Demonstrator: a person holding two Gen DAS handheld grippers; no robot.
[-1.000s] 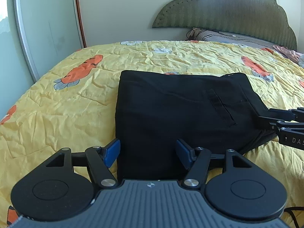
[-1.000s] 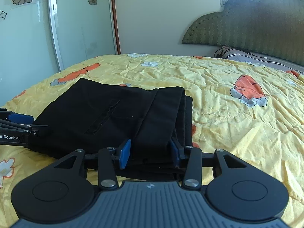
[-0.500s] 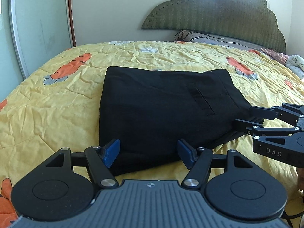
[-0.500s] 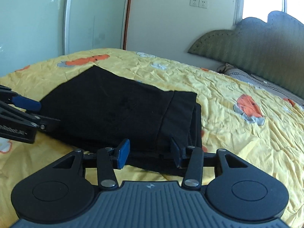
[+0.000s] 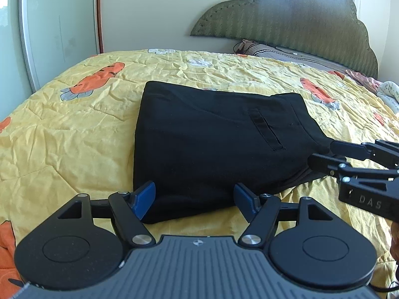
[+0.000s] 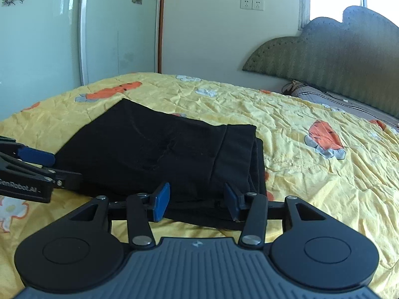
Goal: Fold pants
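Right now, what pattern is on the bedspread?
Yellow bedspread with orange carrots and small white flowers; clearest in the left wrist view.

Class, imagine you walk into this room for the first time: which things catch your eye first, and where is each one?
The folded black pants stand out first, lying flat in the middle of the yellow carrot-print bedspread. Next come the two grippers at the near edge of the pants: the left gripper and the right gripper, both with open jaws. Behind the bed rises a green scalloped headboard.
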